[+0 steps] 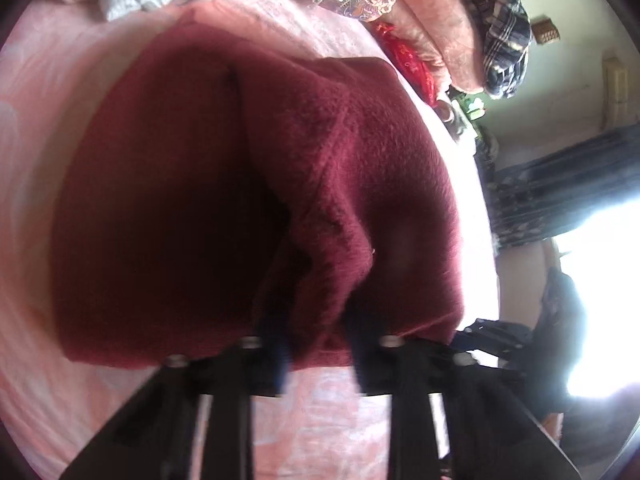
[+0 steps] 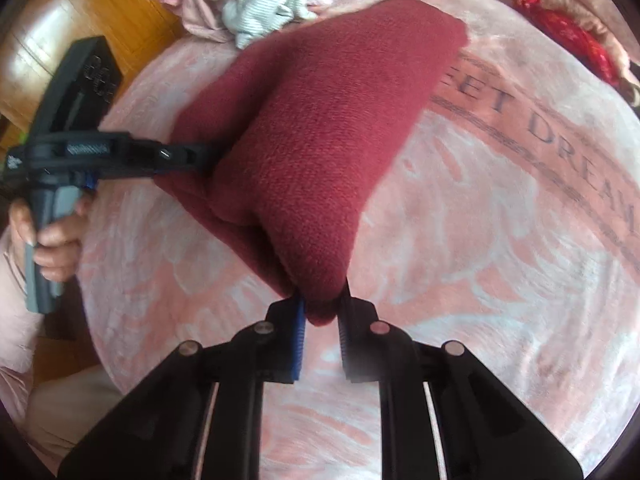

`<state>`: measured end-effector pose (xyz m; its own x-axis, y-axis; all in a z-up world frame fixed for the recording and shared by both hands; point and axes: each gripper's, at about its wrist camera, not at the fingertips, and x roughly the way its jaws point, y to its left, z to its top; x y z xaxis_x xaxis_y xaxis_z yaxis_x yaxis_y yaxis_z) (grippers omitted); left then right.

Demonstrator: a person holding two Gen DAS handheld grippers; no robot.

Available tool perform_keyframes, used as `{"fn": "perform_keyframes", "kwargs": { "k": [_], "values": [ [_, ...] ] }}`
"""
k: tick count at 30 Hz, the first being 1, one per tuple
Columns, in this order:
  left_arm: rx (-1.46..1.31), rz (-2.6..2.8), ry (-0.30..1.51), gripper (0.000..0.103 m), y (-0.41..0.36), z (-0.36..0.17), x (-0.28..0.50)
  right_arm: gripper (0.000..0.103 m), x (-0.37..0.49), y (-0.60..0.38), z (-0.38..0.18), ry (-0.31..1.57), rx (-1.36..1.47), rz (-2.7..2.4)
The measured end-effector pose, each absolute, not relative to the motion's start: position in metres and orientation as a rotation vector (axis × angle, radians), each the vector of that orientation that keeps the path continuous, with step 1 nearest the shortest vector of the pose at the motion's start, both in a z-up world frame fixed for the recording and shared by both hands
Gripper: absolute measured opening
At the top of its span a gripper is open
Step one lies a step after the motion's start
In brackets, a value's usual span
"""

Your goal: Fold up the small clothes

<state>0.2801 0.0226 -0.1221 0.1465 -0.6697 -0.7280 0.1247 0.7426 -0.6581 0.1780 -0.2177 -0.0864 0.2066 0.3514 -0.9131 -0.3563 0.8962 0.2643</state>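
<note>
A dark red knitted garment (image 2: 320,120) lies partly lifted on a pink blanket (image 2: 500,240). My right gripper (image 2: 322,308) is shut on its near corner, and the fabric bunches between the blue pads. My left gripper (image 1: 316,320) is shut on another edge of the same garment (image 1: 340,168); its fingertips are buried in the cloth. The right wrist view shows this left gripper (image 2: 200,154) from the side, held by a hand (image 2: 52,240), biting into the garment's left edge. The cloth hangs in a fold between the two grips.
A pile of pale clothes (image 2: 260,8) lies at the blanket's far edge. A red patterned item (image 2: 560,36) and a plaid cloth (image 1: 504,32) lie at the far right. Wooden floor (image 2: 100,8) shows beyond the left edge. The blanket bears printed lettering (image 2: 560,148).
</note>
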Motion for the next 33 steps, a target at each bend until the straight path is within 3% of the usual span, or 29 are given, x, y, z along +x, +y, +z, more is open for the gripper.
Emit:
{"fn": "perform_keyframes", "kwargs": {
  "k": [5,10,12,13,14,17,29,33],
  "values": [
    [-0.443,-0.637,1.286,0.012,0.009,-0.115,0.270,0.000,0.166,-0.249,-0.136,1.402,0.072,0.460],
    [-0.484,-0.636,1.306,0.015,0.011,-0.124,0.274,0.003,0.166,-0.270,-0.133,1.373,0.139,0.481],
    [-0.486,-0.620,1.282,0.039,0.014,-0.113,0.276,0.009,0.168,-0.276,-0.122,1.359,0.147,0.466],
    [-0.484,-0.614,1.270,0.066,0.015,-0.108,0.277,0.011,0.170,-0.279,-0.116,1.356,0.162,0.461],
    [-0.485,-0.606,1.253,0.076,0.014,-0.102,0.279,0.016,0.171,-0.279,-0.111,1.347,0.163,0.457],
    [-0.507,-0.630,1.254,0.082,0.006,-0.094,0.292,0.022,0.173,-0.275,-0.098,1.327,0.146,0.454],
    [-0.591,-0.654,1.347,0.084,-0.030,-0.139,0.342,0.022,0.182,-0.274,-0.097,1.317,0.179,0.477],
    [-0.493,-0.756,1.390,0.069,-0.063,-0.136,0.335,0.022,0.182,-0.282,-0.100,1.317,0.213,0.474]
  ]
}}
